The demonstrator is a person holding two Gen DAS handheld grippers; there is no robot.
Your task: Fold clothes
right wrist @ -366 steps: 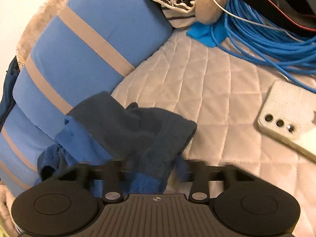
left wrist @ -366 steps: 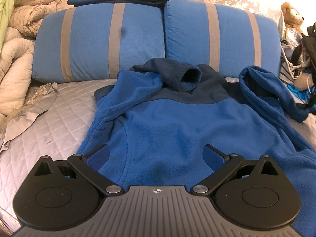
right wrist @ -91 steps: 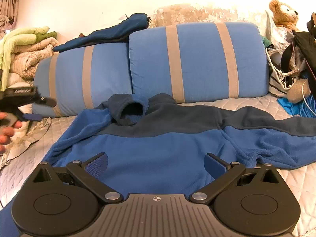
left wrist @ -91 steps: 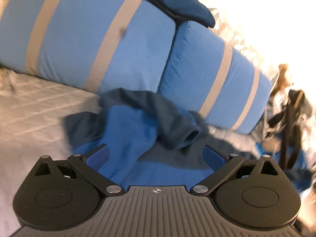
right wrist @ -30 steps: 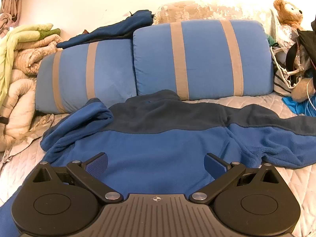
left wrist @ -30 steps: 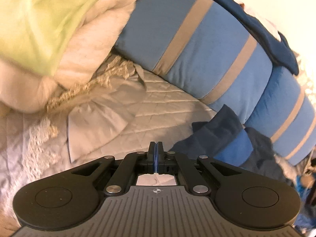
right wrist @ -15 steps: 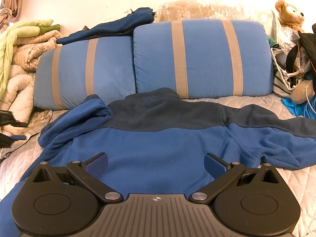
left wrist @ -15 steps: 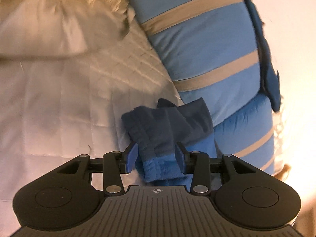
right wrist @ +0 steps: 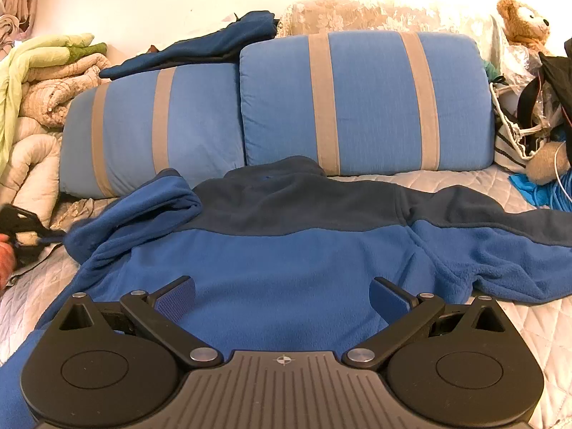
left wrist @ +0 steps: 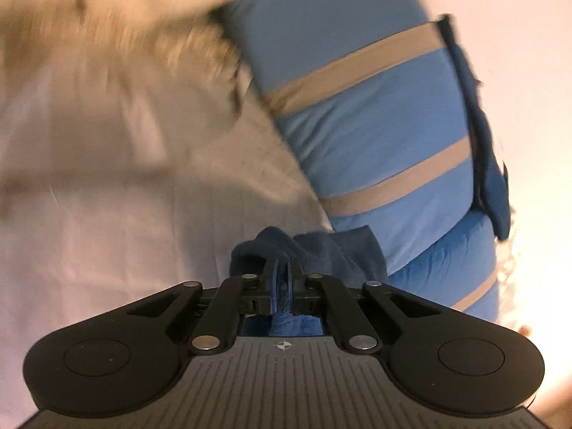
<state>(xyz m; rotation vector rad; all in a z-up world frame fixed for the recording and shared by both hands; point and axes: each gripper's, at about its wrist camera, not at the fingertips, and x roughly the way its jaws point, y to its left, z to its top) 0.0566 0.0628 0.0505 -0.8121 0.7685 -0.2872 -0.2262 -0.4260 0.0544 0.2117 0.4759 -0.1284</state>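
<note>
Fleece jacket [right wrist: 286,250] lies spread flat on a quilted bed [right wrist: 447,182] before striped pillows [right wrist: 364,103]. Left gripper [left wrist: 284,275] is clamped on its sleeve cuff [left wrist: 321,250]; right gripper [right wrist: 282,295] hovers above it, jaws wide, empty.

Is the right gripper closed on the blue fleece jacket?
No: the right gripper stands wide open above the blue fleece jacket, its pads apart and pinching no fabric.

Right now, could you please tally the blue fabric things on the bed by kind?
Striped blue cushions: 2
Blue fleece jacket spread on the bed: 1
Dark blue garment on top of the cushions: 1
Total: 4
</note>
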